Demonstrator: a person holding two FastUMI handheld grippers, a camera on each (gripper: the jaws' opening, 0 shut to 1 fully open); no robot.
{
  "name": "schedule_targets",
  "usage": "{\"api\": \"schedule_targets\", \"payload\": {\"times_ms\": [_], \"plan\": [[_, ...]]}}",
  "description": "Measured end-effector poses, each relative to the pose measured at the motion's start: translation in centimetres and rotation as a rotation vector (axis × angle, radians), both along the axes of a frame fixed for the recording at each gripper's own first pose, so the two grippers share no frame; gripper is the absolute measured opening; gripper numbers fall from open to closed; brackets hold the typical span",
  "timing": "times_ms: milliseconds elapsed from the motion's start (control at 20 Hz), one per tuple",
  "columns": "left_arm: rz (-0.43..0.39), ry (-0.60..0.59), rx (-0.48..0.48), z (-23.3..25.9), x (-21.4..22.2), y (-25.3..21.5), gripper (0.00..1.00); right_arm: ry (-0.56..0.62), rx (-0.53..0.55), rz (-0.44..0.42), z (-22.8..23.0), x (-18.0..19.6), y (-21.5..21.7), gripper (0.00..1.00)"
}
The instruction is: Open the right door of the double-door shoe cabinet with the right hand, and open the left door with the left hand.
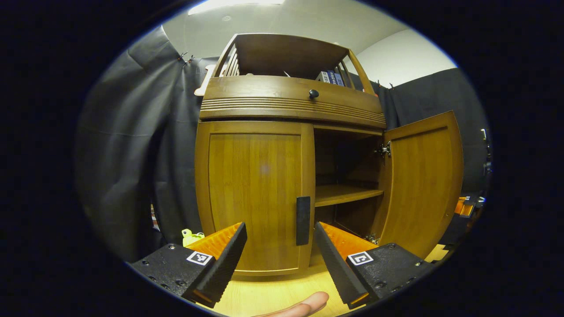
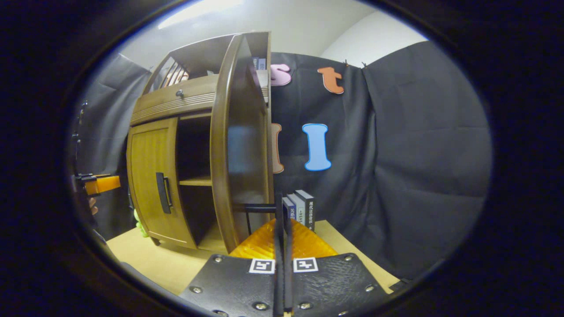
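shoe cabinet (image 1: 291, 110) stands on the desk (image 1: 273, 295) against the booth's dark cloth wall, its right door (image 1: 423, 176) swung wide at about 3 o'clock in the left gripper view and its left door (image 1: 255, 193) shut. the doors look like stiff wooden panels on metal hinges, light enough to swing with a steady pull, rigid and not fragile. the place to take hold is the dark vertical handle (image 1: 302, 220) on the left door's inner edge, which sits just above and between the left gripper (image 1: 280, 246) fingers; those fingers are spread wide apart, touching nothing.

in the right gripper view, the right gripper (image 2: 283, 246) has its fingers pressed together, seemingly on the thin dark handle (image 2: 260, 208) of the open right door, though i cannot tell for sure that both pinch it. that view also shows books (image 2: 299, 209) standing on the desk at 12 o'clock behind the door, and the left gripper at 9 o'clock. the left gripper view alone shows the inner shelf (image 1: 348, 193), a hinge (image 1: 384, 149), the drawer knob (image 1: 313, 93) and a fingertip (image 1: 304, 304) at 6 o'clock.
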State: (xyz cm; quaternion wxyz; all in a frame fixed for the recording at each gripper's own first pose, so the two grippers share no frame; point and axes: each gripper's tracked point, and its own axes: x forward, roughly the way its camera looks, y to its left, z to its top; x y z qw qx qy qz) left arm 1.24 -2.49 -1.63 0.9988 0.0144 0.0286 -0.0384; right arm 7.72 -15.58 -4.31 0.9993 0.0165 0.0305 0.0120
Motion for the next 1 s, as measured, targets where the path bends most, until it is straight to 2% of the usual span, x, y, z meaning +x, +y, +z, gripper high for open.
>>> {"api": "schedule_targets", "payload": {"times_ms": [150, 250, 300, 400, 450, 550, 600, 700, 800, 850, 950, 1000], "plan": [[0.0, 0.003, 0.007, -0.2, 0.3, -0.2, 0.96, 0.002, -0.037, 0.015, 0.0, 0.2, -0.5, 0.01], [0.003, 0.006, 0.009, -0.5, 0.5, -0.2, 0.96, 0.011, -0.032, 0.037, -0.1, 0.3, -1.3, 0.01], [0.005, 0.009, 0.008, -0.6, 0.6, -0.3, 0.92, 0.01, -0.028, 0.052, -0.1, 0.6, -2.0, 0.01], [0.009, 0.011, 0.003, -0.9, 0.8, -0.6, 0.96, 0.003, -0.002, 0.091, -0.1, 1.1, -3.2, 0.05], [0.016, 0.017, -0.004, -1.2, 1.1, -0.6, 0.92, 0.0, 0.022, 0.116, -0.6, 1.5, -3.9, 0.01], [0.029, 0.027, -0.02, -2.1, 1.6, -1.2, 0.96, -0.007, 0.017, 0.142, -0.7, 1.8, -4.0, 0.0], [0.029, 0.034, -0.021, -2.5, 1.8, -1.8, 0.92, -0.016, -0.001, 0.149, -0.6, 1.7, -4.1, 0.01], [0.023, 0.04, -0.007, -3.3, 2.0, -3.1, 0.96, -0.022, -0.025, 0.156, -0.6, 1.7, -3.8, 0.03], [0.025, 0.038, 0.034, -3.8, 2.3, -3.8, 0.92, -0.019, -0.017, 0.172, -0.7, 1.7, -3.5, 0.02], [0.037, 0.033, 0.048, -4.0, 2.2, -4.0, 0.94, -0.018, -0.021, 0.176, -0.8, 1.6, -3.4, 0.02], [0.037, 0.037, 0.057, -4.8, 2.1, -4.8, 0.95, 0.0, -0.026, 0.152, -1.3, 1.3, -4.1, 0.02], [0.04, 0.053, 0.063, -5.3, 2.3, -4.8, 0.94, 0.006, -0.033, 0.141, -1.2, 0.2, -4.5, 0.15]]}}
